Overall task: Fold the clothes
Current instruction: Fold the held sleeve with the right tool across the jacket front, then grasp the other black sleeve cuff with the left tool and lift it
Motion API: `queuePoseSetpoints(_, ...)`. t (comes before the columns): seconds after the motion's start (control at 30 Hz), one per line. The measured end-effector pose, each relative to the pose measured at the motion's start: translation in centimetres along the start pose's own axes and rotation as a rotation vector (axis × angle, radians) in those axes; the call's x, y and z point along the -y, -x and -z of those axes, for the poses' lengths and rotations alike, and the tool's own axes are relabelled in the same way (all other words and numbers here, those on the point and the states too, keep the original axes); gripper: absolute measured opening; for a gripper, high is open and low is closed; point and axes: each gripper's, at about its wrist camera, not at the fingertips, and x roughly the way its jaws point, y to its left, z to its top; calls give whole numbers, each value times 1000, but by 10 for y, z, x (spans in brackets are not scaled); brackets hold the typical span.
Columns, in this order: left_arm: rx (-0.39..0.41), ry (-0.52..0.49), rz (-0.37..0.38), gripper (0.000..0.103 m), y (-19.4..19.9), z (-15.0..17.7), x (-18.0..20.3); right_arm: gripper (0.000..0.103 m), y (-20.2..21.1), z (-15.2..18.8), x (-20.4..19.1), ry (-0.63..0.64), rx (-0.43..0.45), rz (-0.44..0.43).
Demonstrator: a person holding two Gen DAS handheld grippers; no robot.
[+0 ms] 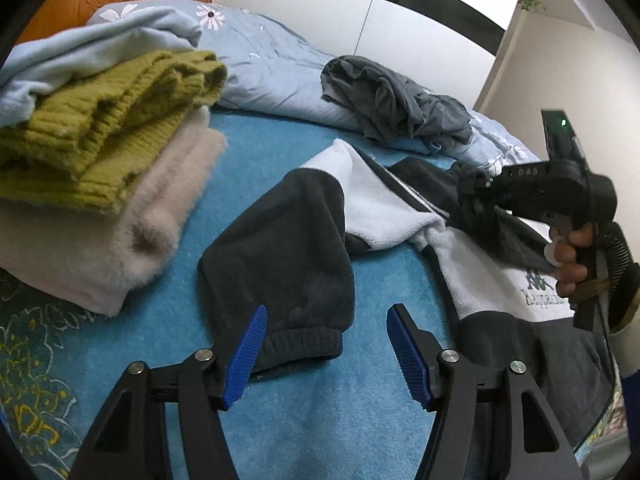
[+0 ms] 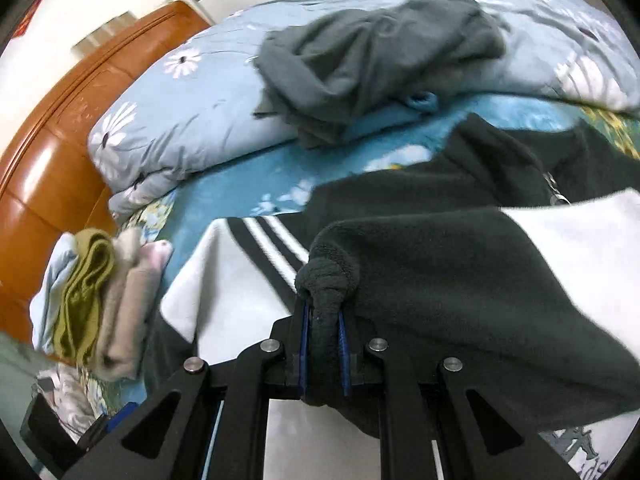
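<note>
A black and white fleece jacket [image 1: 384, 204] lies spread on the blue bed cover [image 1: 320, 420]. One black sleeve with an elastic cuff [image 1: 304, 344] points toward my left gripper [image 1: 326, 350], which is open with the cuff just beyond its blue pads. My right gripper [image 2: 323, 320] is shut on the cuff of the other black sleeve [image 2: 440, 280] and holds it lifted over the jacket's white front. The right gripper also shows in the left wrist view [image 1: 476, 188], gripping dark fabric.
A stack of folded clothes stands at the left: olive knit sweater [image 1: 108, 120], beige fleece [image 1: 120, 240], light blue garment [image 1: 100, 44]. A crumpled grey garment [image 1: 392, 96] lies on a floral duvet [image 1: 272, 60]. An orange headboard [image 2: 52, 140] is behind.
</note>
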Motion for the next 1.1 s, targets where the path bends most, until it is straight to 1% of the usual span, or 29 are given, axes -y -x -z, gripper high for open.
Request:
queuePoseSetpoints(0.07, -5, -4, 2, 66, -1, 1, 2, 13, -6, 1, -6, 23, -17, 18)
queuePoseSetpoints(0.13, -7, -11, 3, 67, -1, 2, 4, 13, -17, 5, 1, 0, -47, 21)
queuePoseSetpoints(0.23, -11, -13, -1, 67, -2, 0, 4, 13, -26, 9, 6, -25, -53, 12)
queuePoseSetpoints(0.37, -8, -15, -1, 67, -3, -3, 5, 18, -22, 8, 2, 1, -53, 4)
queuePoseSetpoints(0.43, -1, -21, 2, 67, -1, -4, 6, 28, -10, 10, 1, 19, -27, -12)
queuePoseSetpoints(0.47, 4, -26, 1, 67, 0, -4, 6, 39, -2, 11, 0, 27, -10, -23)
queuePoseSetpoints(0.5, 6, -32, -3, 67, 0, -3, 6, 43, 8, 14, 1, 31, 13, -35)
queuePoseSetpoints(0.63, -7, -70, -37, 67, -3, 2, 7, 44, 55, 37, 11, 25, 120, -69)
queuePoseSetpoints(0.67, -15, -90, -49, 67, -4, 4, 9, 44, 65, 44, 14, 24, 134, -68)
queuePoseSetpoints(0.77, -37, -192, -101, 67, -5, 15, 16, 44, 88, 72, 23, 28, 156, -61)
queuePoseSetpoints(0.9, -44, -313, -158, 67, 6, 36, 14, 44, 103, 106, 42, 17, 153, -34)
queuePoseSetpoints(1.0, -19, -412, -227, 67, 7, 41, 19, 44, 103, 120, 55, -20, 146, -29)
queuePoseSetpoints(1.07, 11, -488, -238, 67, 1, 40, 26, 44, 99, 125, 61, -56, 131, -45)
queuePoseSetpoints(1.1, 8, -520, -239, 67, -6, 39, 28, 44, 98, 126, 63, -70, 127, -55)
